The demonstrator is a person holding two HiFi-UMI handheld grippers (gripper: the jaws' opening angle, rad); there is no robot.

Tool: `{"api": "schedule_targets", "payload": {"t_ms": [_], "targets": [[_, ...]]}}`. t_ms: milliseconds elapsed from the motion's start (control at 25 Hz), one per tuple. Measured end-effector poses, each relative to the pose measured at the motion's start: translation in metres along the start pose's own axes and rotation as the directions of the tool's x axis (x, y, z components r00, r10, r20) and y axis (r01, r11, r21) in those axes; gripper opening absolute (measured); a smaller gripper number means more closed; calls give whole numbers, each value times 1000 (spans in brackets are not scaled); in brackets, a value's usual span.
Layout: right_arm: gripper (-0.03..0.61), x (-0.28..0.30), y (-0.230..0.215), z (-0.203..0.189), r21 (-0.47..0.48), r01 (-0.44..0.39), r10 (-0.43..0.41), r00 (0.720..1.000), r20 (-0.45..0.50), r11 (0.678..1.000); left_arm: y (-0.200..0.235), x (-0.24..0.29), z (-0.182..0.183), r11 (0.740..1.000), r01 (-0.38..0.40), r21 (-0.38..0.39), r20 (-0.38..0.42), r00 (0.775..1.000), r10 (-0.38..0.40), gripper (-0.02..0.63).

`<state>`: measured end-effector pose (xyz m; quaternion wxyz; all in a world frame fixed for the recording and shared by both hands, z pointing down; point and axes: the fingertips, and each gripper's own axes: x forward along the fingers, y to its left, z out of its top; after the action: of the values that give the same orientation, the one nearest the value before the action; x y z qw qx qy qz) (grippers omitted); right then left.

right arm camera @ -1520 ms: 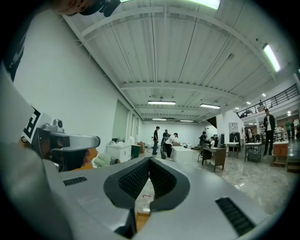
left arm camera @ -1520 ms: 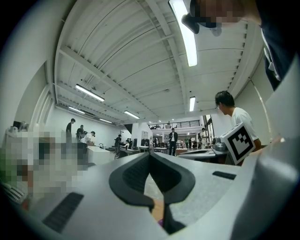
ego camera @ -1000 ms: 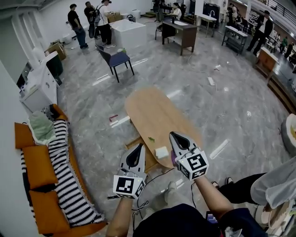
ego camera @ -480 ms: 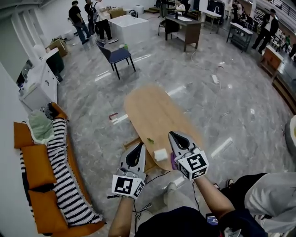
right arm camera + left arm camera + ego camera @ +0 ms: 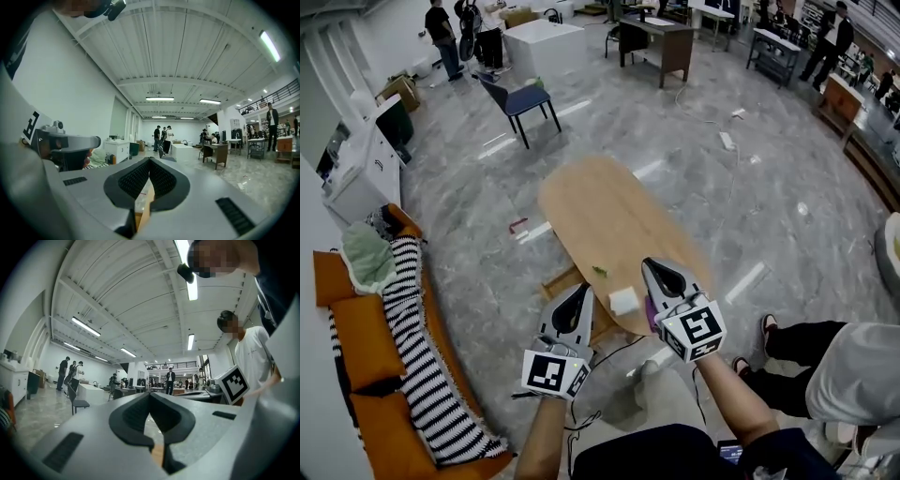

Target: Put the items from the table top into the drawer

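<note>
A small white block (image 5: pixel 624 300) lies at the near end of the oval wooden table (image 5: pixel 614 220), between the left gripper (image 5: pixel 583 292) and the right gripper (image 5: pixel 651 267) and touching neither. A little green piece (image 5: pixel 600 272) lies just beyond the block. A purple thing (image 5: pixel 651 321) shows just beside the right gripper, partly hidden by it.

In each gripper view the jaws are closed tip to tip with nothing between them, for the left gripper (image 5: pixel 150 394) and the right gripper (image 5: pixel 150 161) alike.

The table stands on a glossy grey marble floor (image 5: pixel 750 206). An orange sofa (image 5: pixel 366 347) with a striped blanket (image 5: pixel 417 347) runs along the left, a blue chair (image 5: pixel 520 101) stands beyond the table, and people stand far off.

Both grippers are held side by side, pointing level over the table's near edge, with the bare forearms (image 5: pixel 733 405) reaching forward from the body.
</note>
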<state>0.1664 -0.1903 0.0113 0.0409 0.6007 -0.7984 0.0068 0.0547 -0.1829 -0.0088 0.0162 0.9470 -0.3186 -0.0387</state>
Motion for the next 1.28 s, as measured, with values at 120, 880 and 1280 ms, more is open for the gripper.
{"api": "schedule_targets", "payload": {"t_ms": [120, 880, 1280], "targets": [[17, 3, 6, -19, -9, 7, -7, 1000, 7, 1000, 4, -3, -19, 1000, 14, 3, 8, 1000, -14, 3], [17, 36, 0, -154, -14, 58, -57, 998, 22, 998, 34, 2, -170, 998, 64, -9, 19, 998, -64, 4], [17, 59, 0, -239, -34, 56, -54, 997, 49, 998, 58, 11, -252, 997, 77, -13, 59, 995, -76, 4]]}}
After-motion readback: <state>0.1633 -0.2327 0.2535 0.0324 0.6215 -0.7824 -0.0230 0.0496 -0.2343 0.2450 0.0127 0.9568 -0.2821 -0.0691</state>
